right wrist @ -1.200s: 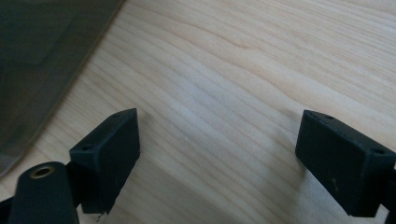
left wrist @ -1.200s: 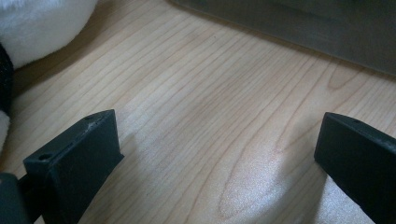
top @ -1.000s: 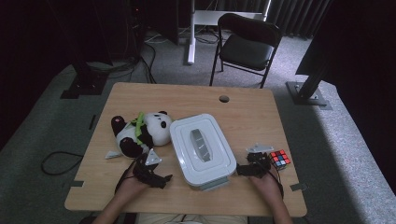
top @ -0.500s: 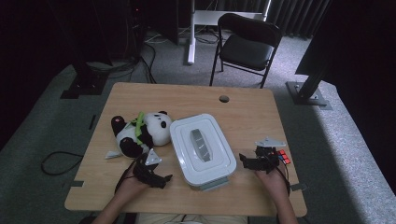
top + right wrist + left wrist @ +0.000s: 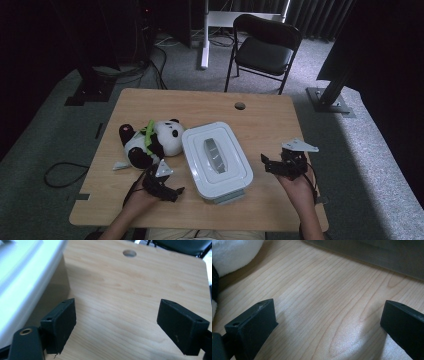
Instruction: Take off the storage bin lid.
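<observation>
Near the left edge of the desk (image 5: pixel 210 107) lay a plush panda (image 5: pixel 150 142), on its side and touching the left side of a white lidded container (image 5: pixel 216 160) that sat at the middle of the desk, toward the near edge. Just in front of the panda, close to the near edge, the left gripper (image 5: pixel 172 191) rested low over the wood with its jaws spread wide and nothing between them; the left gripper view showed bare desk between the jaws, the panda's white fur at the upper left and the container's wall across the top. The container's lid was seated flat, its grey handle lying along the middle, and no gripper touched it. To its right, toward the right edge, the right gripper (image 5: pixel 266 163) hovered beside the container, jaws likewise parted and holding nothing, pointed at the container's right wall; in the right gripper view (image 5: pixel 116 326) that white wall stood at the left. As a judgement, the work on the container had not begun: both grippers flanked it, and grasping, opening or moving it all remained.
</observation>
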`<action>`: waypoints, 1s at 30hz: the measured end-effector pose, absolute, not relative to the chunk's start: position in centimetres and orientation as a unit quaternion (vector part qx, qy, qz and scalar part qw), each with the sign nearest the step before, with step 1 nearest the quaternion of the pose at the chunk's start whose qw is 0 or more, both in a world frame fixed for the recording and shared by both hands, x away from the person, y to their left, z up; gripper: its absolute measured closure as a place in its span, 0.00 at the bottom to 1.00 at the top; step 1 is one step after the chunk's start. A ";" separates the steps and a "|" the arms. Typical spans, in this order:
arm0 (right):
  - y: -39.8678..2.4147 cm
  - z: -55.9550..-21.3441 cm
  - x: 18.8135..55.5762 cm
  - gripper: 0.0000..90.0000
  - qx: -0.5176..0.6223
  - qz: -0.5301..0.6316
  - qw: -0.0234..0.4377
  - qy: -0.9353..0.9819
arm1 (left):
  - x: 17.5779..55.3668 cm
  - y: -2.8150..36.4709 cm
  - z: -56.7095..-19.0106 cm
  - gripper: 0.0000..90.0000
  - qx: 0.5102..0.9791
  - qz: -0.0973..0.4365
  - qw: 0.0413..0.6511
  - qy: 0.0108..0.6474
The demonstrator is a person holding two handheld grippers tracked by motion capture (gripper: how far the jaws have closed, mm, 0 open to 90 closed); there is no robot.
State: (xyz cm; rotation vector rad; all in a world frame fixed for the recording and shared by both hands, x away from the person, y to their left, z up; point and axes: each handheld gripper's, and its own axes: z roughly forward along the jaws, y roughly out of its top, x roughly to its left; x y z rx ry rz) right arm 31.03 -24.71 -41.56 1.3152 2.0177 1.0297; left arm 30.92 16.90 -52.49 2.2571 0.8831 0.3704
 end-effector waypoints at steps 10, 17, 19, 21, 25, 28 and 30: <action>-22.9 -38.6 29.5 0.17 0.471 0.420 0.267 0.729 | 30.9 16.9 -52.5 0.01 0.868 0.142 0.336 0.338; -20.4 -37.9 28.5 0.17 0.444 0.432 0.262 0.740 | 30.9 16.9 -52.5 0.01 0.866 0.141 0.338 0.340; -19.8 -37.6 28.2 0.17 0.437 0.439 0.264 0.739 | 30.9 16.9 -52.5 0.01 0.867 0.142 0.338 0.339; -19.2 -37.5 27.8 0.17 0.431 0.451 0.258 0.738 | 30.9 16.9 -52.5 0.01 0.867 0.142 0.337 0.338; -17.8 -37.3 27.3 0.17 0.417 0.460 0.254 0.741 | 30.9 16.9 -52.5 0.01 0.866 0.142 0.338 0.339; -17.0 -37.3 27.1 0.17 0.409 0.465 0.248 0.745 | 30.9 16.9 -52.5 0.01 0.867 0.142 0.338 0.339; -16.2 -37.5 27.0 0.17 0.402 0.469 0.241 0.749 | 30.9 16.9 -52.5 0.01 0.867 0.142 0.338 0.339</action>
